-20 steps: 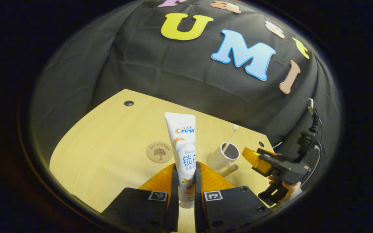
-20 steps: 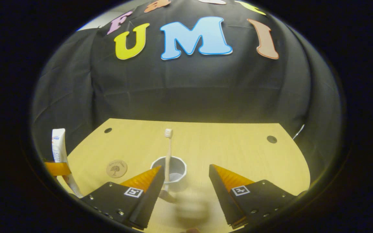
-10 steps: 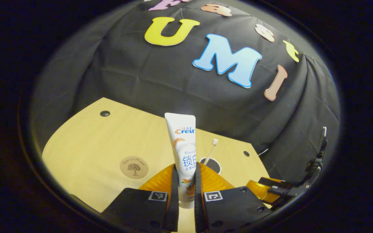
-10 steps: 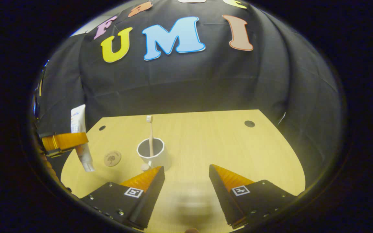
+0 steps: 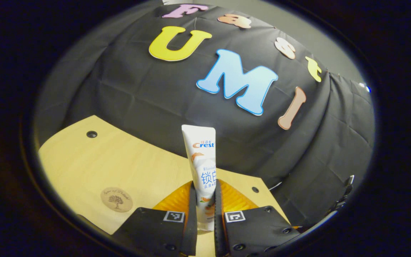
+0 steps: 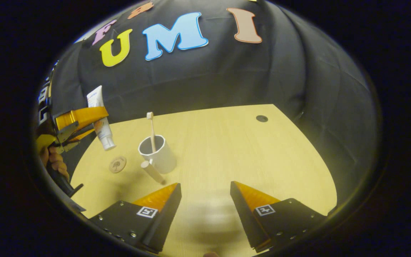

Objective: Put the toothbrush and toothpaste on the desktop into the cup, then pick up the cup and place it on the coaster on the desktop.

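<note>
White toothpaste (image 5: 202, 167) stands clamped upright in the left gripper (image 5: 204, 214) fingers, held above-left of the cup (image 6: 157, 154), ready to drop beside the toothbrush (image 6: 151, 129); right gripper (image 6: 205, 200) gapes empty.

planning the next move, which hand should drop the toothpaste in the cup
Left. The left gripper is shut on the toothpaste, held in the air near the cup, which holds the toothbrush. The right gripper is open and holds nothing.

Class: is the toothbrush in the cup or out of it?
In: the toothbrush stands upright inside the cup, bristles above the rim.
</note>
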`<state>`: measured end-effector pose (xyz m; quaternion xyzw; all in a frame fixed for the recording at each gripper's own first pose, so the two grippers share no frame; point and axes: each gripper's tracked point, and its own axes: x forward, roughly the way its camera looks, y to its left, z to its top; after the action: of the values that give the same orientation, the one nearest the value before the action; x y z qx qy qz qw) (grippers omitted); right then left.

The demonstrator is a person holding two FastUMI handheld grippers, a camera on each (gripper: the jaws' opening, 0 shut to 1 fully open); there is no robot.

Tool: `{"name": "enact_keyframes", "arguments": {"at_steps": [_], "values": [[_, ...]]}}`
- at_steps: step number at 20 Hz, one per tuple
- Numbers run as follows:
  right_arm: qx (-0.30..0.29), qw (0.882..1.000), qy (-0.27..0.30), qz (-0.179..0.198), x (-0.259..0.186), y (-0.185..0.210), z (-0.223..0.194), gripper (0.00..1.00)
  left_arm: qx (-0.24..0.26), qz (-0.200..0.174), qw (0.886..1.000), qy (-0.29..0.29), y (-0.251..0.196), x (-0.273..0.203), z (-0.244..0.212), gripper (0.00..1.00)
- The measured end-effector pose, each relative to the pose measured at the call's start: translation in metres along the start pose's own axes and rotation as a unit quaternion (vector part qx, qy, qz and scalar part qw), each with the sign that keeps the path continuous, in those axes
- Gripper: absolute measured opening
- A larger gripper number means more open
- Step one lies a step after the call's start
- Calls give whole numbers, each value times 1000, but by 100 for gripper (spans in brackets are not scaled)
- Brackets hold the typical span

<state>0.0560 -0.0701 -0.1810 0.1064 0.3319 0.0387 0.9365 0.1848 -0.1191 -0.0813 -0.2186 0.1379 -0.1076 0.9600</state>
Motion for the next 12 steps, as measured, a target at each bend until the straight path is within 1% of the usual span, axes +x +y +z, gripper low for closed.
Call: {"name": "enact_keyframes", "arguments": {"at_steps": [1,2,6,12], "values": [[2,1000,3,1,-2,-2,-3,84,-1,-4,1000,-6,-6,7,0,29],[3,1000,6,1,-4,-4,-5,83,3,-5,1000,-12,-9,13,-1,27],[-8,1000,14,-4,-13,-17,-11,84,17,-7,1000,-20,-19,43,-16,27],[11,999,37,-10,-16,-37,-25,84,30,13,999,-10,-7,73,-44,27]]}}
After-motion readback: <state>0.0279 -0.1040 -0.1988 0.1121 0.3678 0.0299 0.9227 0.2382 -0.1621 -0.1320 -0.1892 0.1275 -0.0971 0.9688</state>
